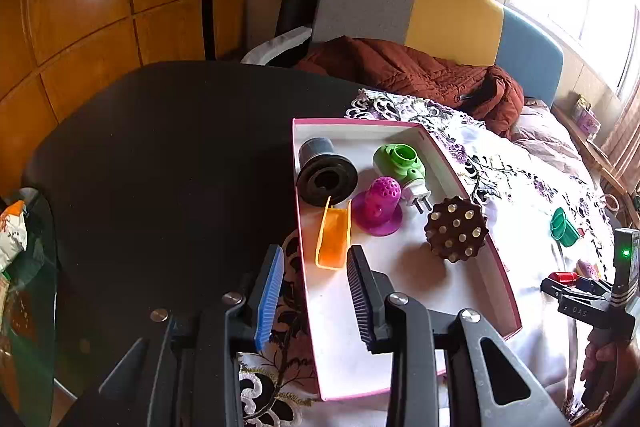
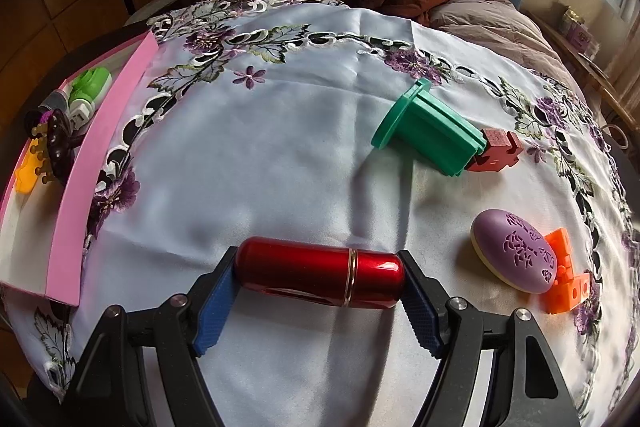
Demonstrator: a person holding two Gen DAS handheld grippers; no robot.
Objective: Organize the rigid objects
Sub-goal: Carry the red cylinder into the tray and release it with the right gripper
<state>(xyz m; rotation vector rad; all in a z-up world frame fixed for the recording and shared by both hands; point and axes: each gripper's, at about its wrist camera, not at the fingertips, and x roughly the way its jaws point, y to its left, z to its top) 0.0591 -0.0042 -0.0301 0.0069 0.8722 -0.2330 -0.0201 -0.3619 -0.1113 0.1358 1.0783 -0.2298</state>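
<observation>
Five objects are seen in the pink tray [image 1: 472, 187] at frame centre, the left gripper [image 1: 314, 259] empty and narrowly parted, while a red cylinder [image 2: 320, 271] is pinched endwise by the right gripper [image 2: 318, 277].

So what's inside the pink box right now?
The pink box holds a black spool, a green plug-in device, a magenta perforated dome, an orange scoop and a brown studded ball. The left fingers cover part of its floor.
</observation>
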